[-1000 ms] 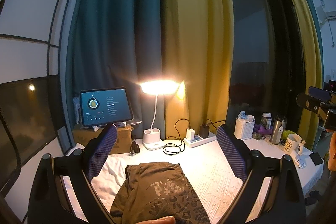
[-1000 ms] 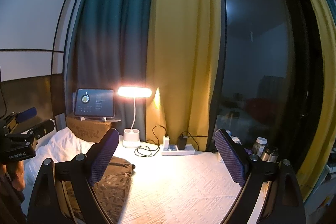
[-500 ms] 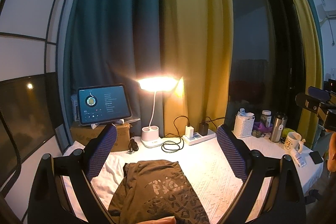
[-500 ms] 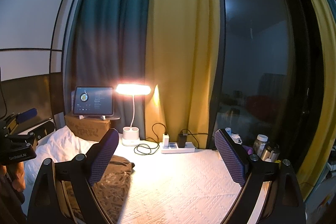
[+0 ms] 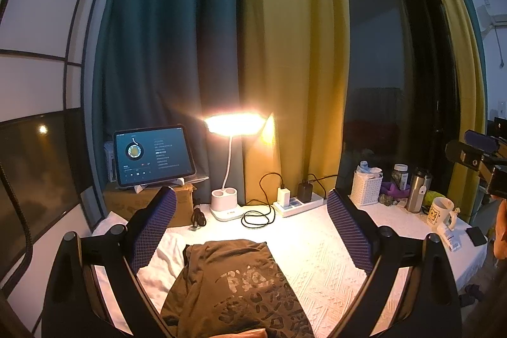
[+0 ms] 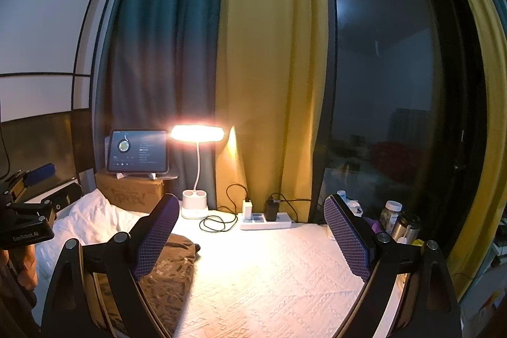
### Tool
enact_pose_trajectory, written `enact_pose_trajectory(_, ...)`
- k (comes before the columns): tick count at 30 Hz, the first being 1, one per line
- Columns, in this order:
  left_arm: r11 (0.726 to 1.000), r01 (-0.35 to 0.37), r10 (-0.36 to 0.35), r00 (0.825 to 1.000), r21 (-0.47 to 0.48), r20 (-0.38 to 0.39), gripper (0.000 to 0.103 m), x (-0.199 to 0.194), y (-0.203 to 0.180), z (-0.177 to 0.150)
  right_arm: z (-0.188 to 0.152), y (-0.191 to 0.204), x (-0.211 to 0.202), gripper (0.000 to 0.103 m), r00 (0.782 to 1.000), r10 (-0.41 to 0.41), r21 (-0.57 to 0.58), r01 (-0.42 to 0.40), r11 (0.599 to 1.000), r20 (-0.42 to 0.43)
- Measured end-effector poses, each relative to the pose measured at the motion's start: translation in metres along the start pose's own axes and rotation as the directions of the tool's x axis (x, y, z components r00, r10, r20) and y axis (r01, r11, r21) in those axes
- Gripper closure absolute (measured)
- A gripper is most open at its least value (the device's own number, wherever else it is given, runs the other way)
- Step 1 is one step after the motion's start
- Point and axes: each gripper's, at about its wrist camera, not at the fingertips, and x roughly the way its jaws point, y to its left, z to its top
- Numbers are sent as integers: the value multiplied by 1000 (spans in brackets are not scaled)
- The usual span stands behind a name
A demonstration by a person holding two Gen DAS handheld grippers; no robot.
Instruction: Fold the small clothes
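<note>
Both the left gripper and right gripper, jaws spread and empty, have tilted slightly upward over the last second above the olive printed T-shirt lying narrow on the white-covered table, suggesting a pause between folds.

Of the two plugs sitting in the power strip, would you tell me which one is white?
The white charger is the left plug in the power strip, nearer the lamp; the black adapter beside it is dark.

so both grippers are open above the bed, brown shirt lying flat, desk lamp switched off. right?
Not quite: the desk lamp is on, glowing bright in the left wrist view. The rest holds: the left gripper and right gripper are both open, and the brown shirt lies flat on the bed.
</note>
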Motion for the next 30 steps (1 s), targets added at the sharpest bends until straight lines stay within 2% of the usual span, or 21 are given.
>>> enact_pose_trajectory(30,1000,-6,6,1000,-5,-10,8,3,0,-3,-2,1,1,9,1000,-14,0,14,1000,-14)
